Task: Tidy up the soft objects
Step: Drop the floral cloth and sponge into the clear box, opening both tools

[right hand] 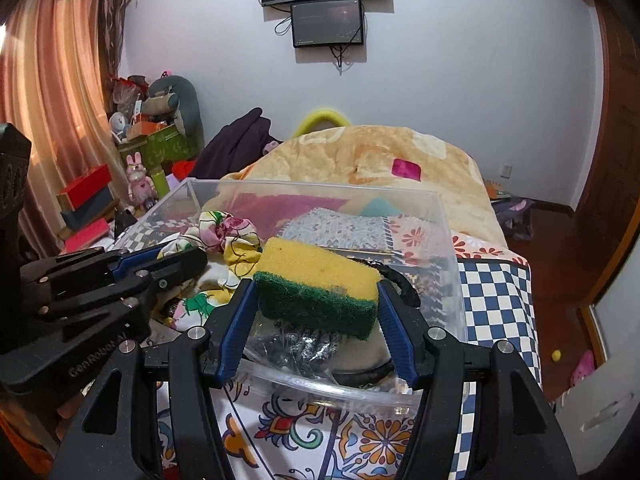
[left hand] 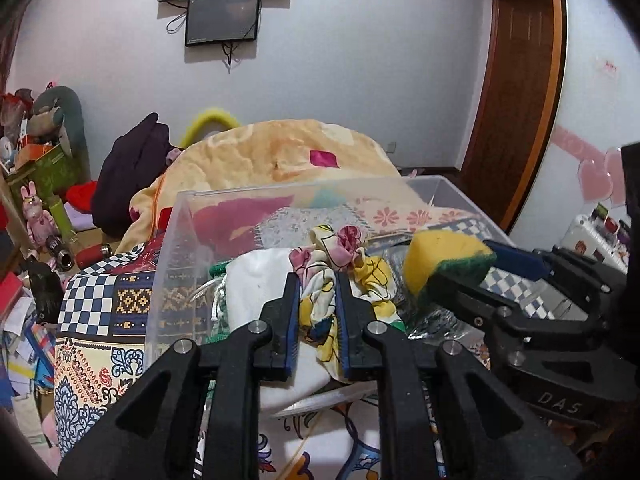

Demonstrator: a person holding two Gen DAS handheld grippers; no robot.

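Observation:
My left gripper is shut on a yellow, white and pink floral cloth and holds it over a clear plastic bin. The cloth also shows in the right wrist view. My right gripper is shut on a yellow and green sponge, held above the bin; the sponge shows in the left wrist view. Inside the bin lie a white cloth and a crinkled silvery bag.
The bin sits on a bed with a patterned quilt. A folded yellow blanket and a dark purple garment lie behind it. Boxes and toys crowd the left corner. A wooden door is at right.

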